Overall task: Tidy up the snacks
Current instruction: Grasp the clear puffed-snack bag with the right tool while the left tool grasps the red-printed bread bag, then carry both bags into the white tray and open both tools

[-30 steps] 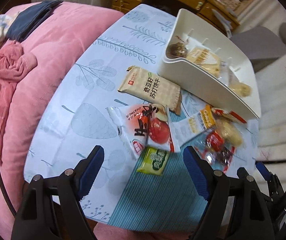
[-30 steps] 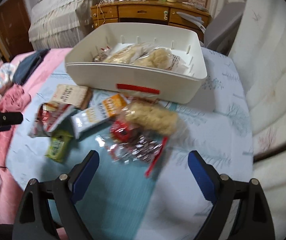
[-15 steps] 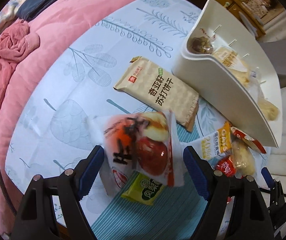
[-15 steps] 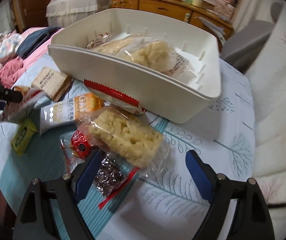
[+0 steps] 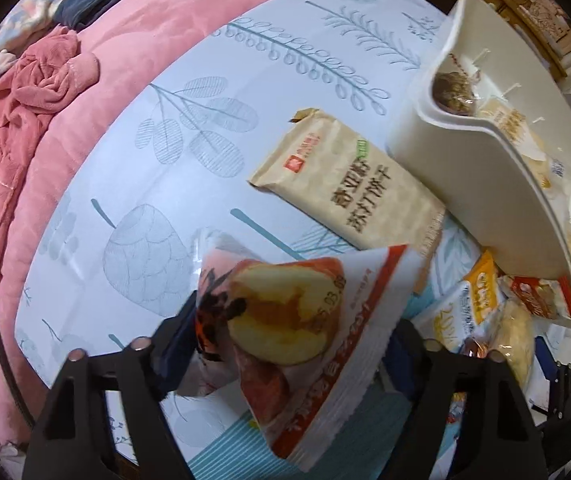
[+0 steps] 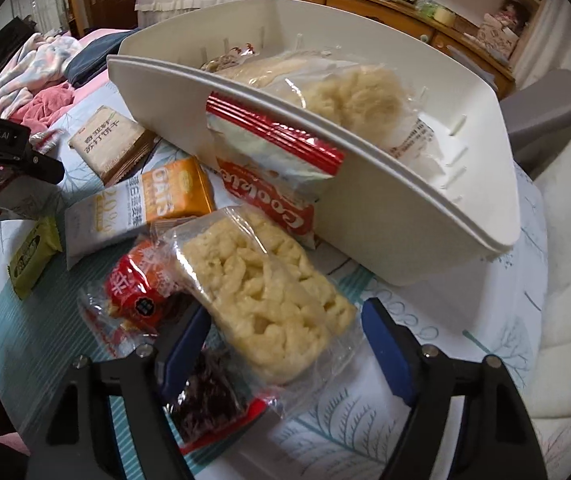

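Left gripper (image 5: 289,344): its fingers pinch a red-and-white snack packet (image 5: 297,320) printed with fruit. The packet is lifted off the cloth and tilted, corner up, between the blue pads. Judgement: it is held this way for carrying to the white storage bin (image 5: 481,184), which stands just beyond to the right.

Right gripper (image 6: 285,344): fingers spread wide, straddling the near end of a clear-wrapped puffed rice cake (image 6: 261,292). The pads are not visibly pressing the wrapper. Judgement: it is positioned to close on that cake next.

The bin (image 6: 385,184) already holds a second puffed cake and other wrapped items. A red-sealed cookie bag (image 6: 269,160) leans against its outer wall, evidently not yet placed inside.

Loose items remaining on the worktop (image 6: 445,336):
- a tan cracker packet (image 5: 349,192), lying flat just beside the bin;
- an orange-and-white oat bar (image 6: 141,208);
- a small green packet (image 6: 33,256);
- a red-wrapped sweet (image 6: 137,284);
- a dark snack in clear wrap (image 6: 209,396), partly under the rice cake.

Surface: a pale blue cloth printed with leaf and tree outlines, with a striped teal patch near the grippers. It appears slick, so crinkly wrappers could slide under a closing grip.

Surroundings: a bed with a pink quilt (image 5: 97,92) and bundled clothing borders the worktop on the left. A wooden dresser (image 6: 405,20) stands behind.
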Motion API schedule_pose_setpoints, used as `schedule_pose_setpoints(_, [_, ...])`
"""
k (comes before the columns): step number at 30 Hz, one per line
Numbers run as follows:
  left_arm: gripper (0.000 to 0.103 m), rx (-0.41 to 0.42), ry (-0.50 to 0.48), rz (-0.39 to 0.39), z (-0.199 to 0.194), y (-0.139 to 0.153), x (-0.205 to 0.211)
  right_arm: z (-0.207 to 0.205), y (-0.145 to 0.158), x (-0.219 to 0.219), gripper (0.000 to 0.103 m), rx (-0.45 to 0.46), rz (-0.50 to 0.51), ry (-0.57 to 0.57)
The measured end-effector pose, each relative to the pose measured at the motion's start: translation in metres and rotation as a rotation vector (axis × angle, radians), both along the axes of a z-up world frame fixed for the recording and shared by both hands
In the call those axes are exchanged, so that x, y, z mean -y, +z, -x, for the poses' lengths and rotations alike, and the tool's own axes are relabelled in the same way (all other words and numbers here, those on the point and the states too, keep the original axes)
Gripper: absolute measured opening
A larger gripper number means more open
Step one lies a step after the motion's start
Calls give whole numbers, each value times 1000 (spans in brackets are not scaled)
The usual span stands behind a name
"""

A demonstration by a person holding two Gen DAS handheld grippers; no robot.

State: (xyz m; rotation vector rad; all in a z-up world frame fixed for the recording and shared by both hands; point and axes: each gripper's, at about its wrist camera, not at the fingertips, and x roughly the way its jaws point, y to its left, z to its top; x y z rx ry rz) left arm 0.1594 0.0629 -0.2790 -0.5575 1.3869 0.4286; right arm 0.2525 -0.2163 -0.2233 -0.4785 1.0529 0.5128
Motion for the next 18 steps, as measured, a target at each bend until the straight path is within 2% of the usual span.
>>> schedule_pose_setpoints(6, [60,-11,5,-14,2,-2,-5,1,-1,-2,75,-1,-11,3])
schedule_pose_setpoints(15, [56,-20,1,-41,2,1,-3,-3,2,2,69,-49,-24,-14])
schedule_pose_setpoints(18, [56,-49,14,-55,5,2,-4,-4,4,7,68,-75,-33,-33])
